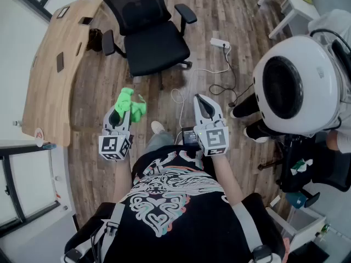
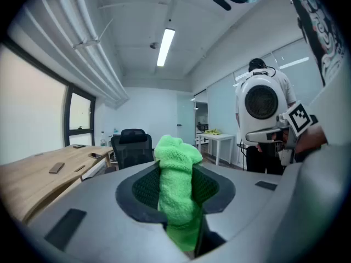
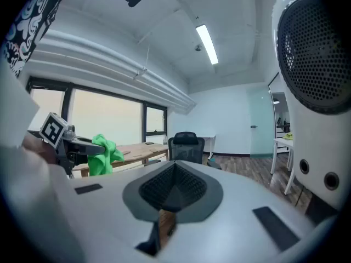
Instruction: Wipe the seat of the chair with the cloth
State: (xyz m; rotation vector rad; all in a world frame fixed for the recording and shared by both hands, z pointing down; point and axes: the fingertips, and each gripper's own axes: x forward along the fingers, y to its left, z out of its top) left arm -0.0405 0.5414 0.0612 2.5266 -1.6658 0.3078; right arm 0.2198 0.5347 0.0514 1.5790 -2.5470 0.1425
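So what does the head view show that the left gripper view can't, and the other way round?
Only the head view shows the power strip with its cables on the floor, and the seat of the black chair from above. Only the left gripper view shows the ceiling light, and, close up, the left gripper with its jaws pressed on the green cloth. Both show the cloth, the chair, the wooden desk and the white round device.
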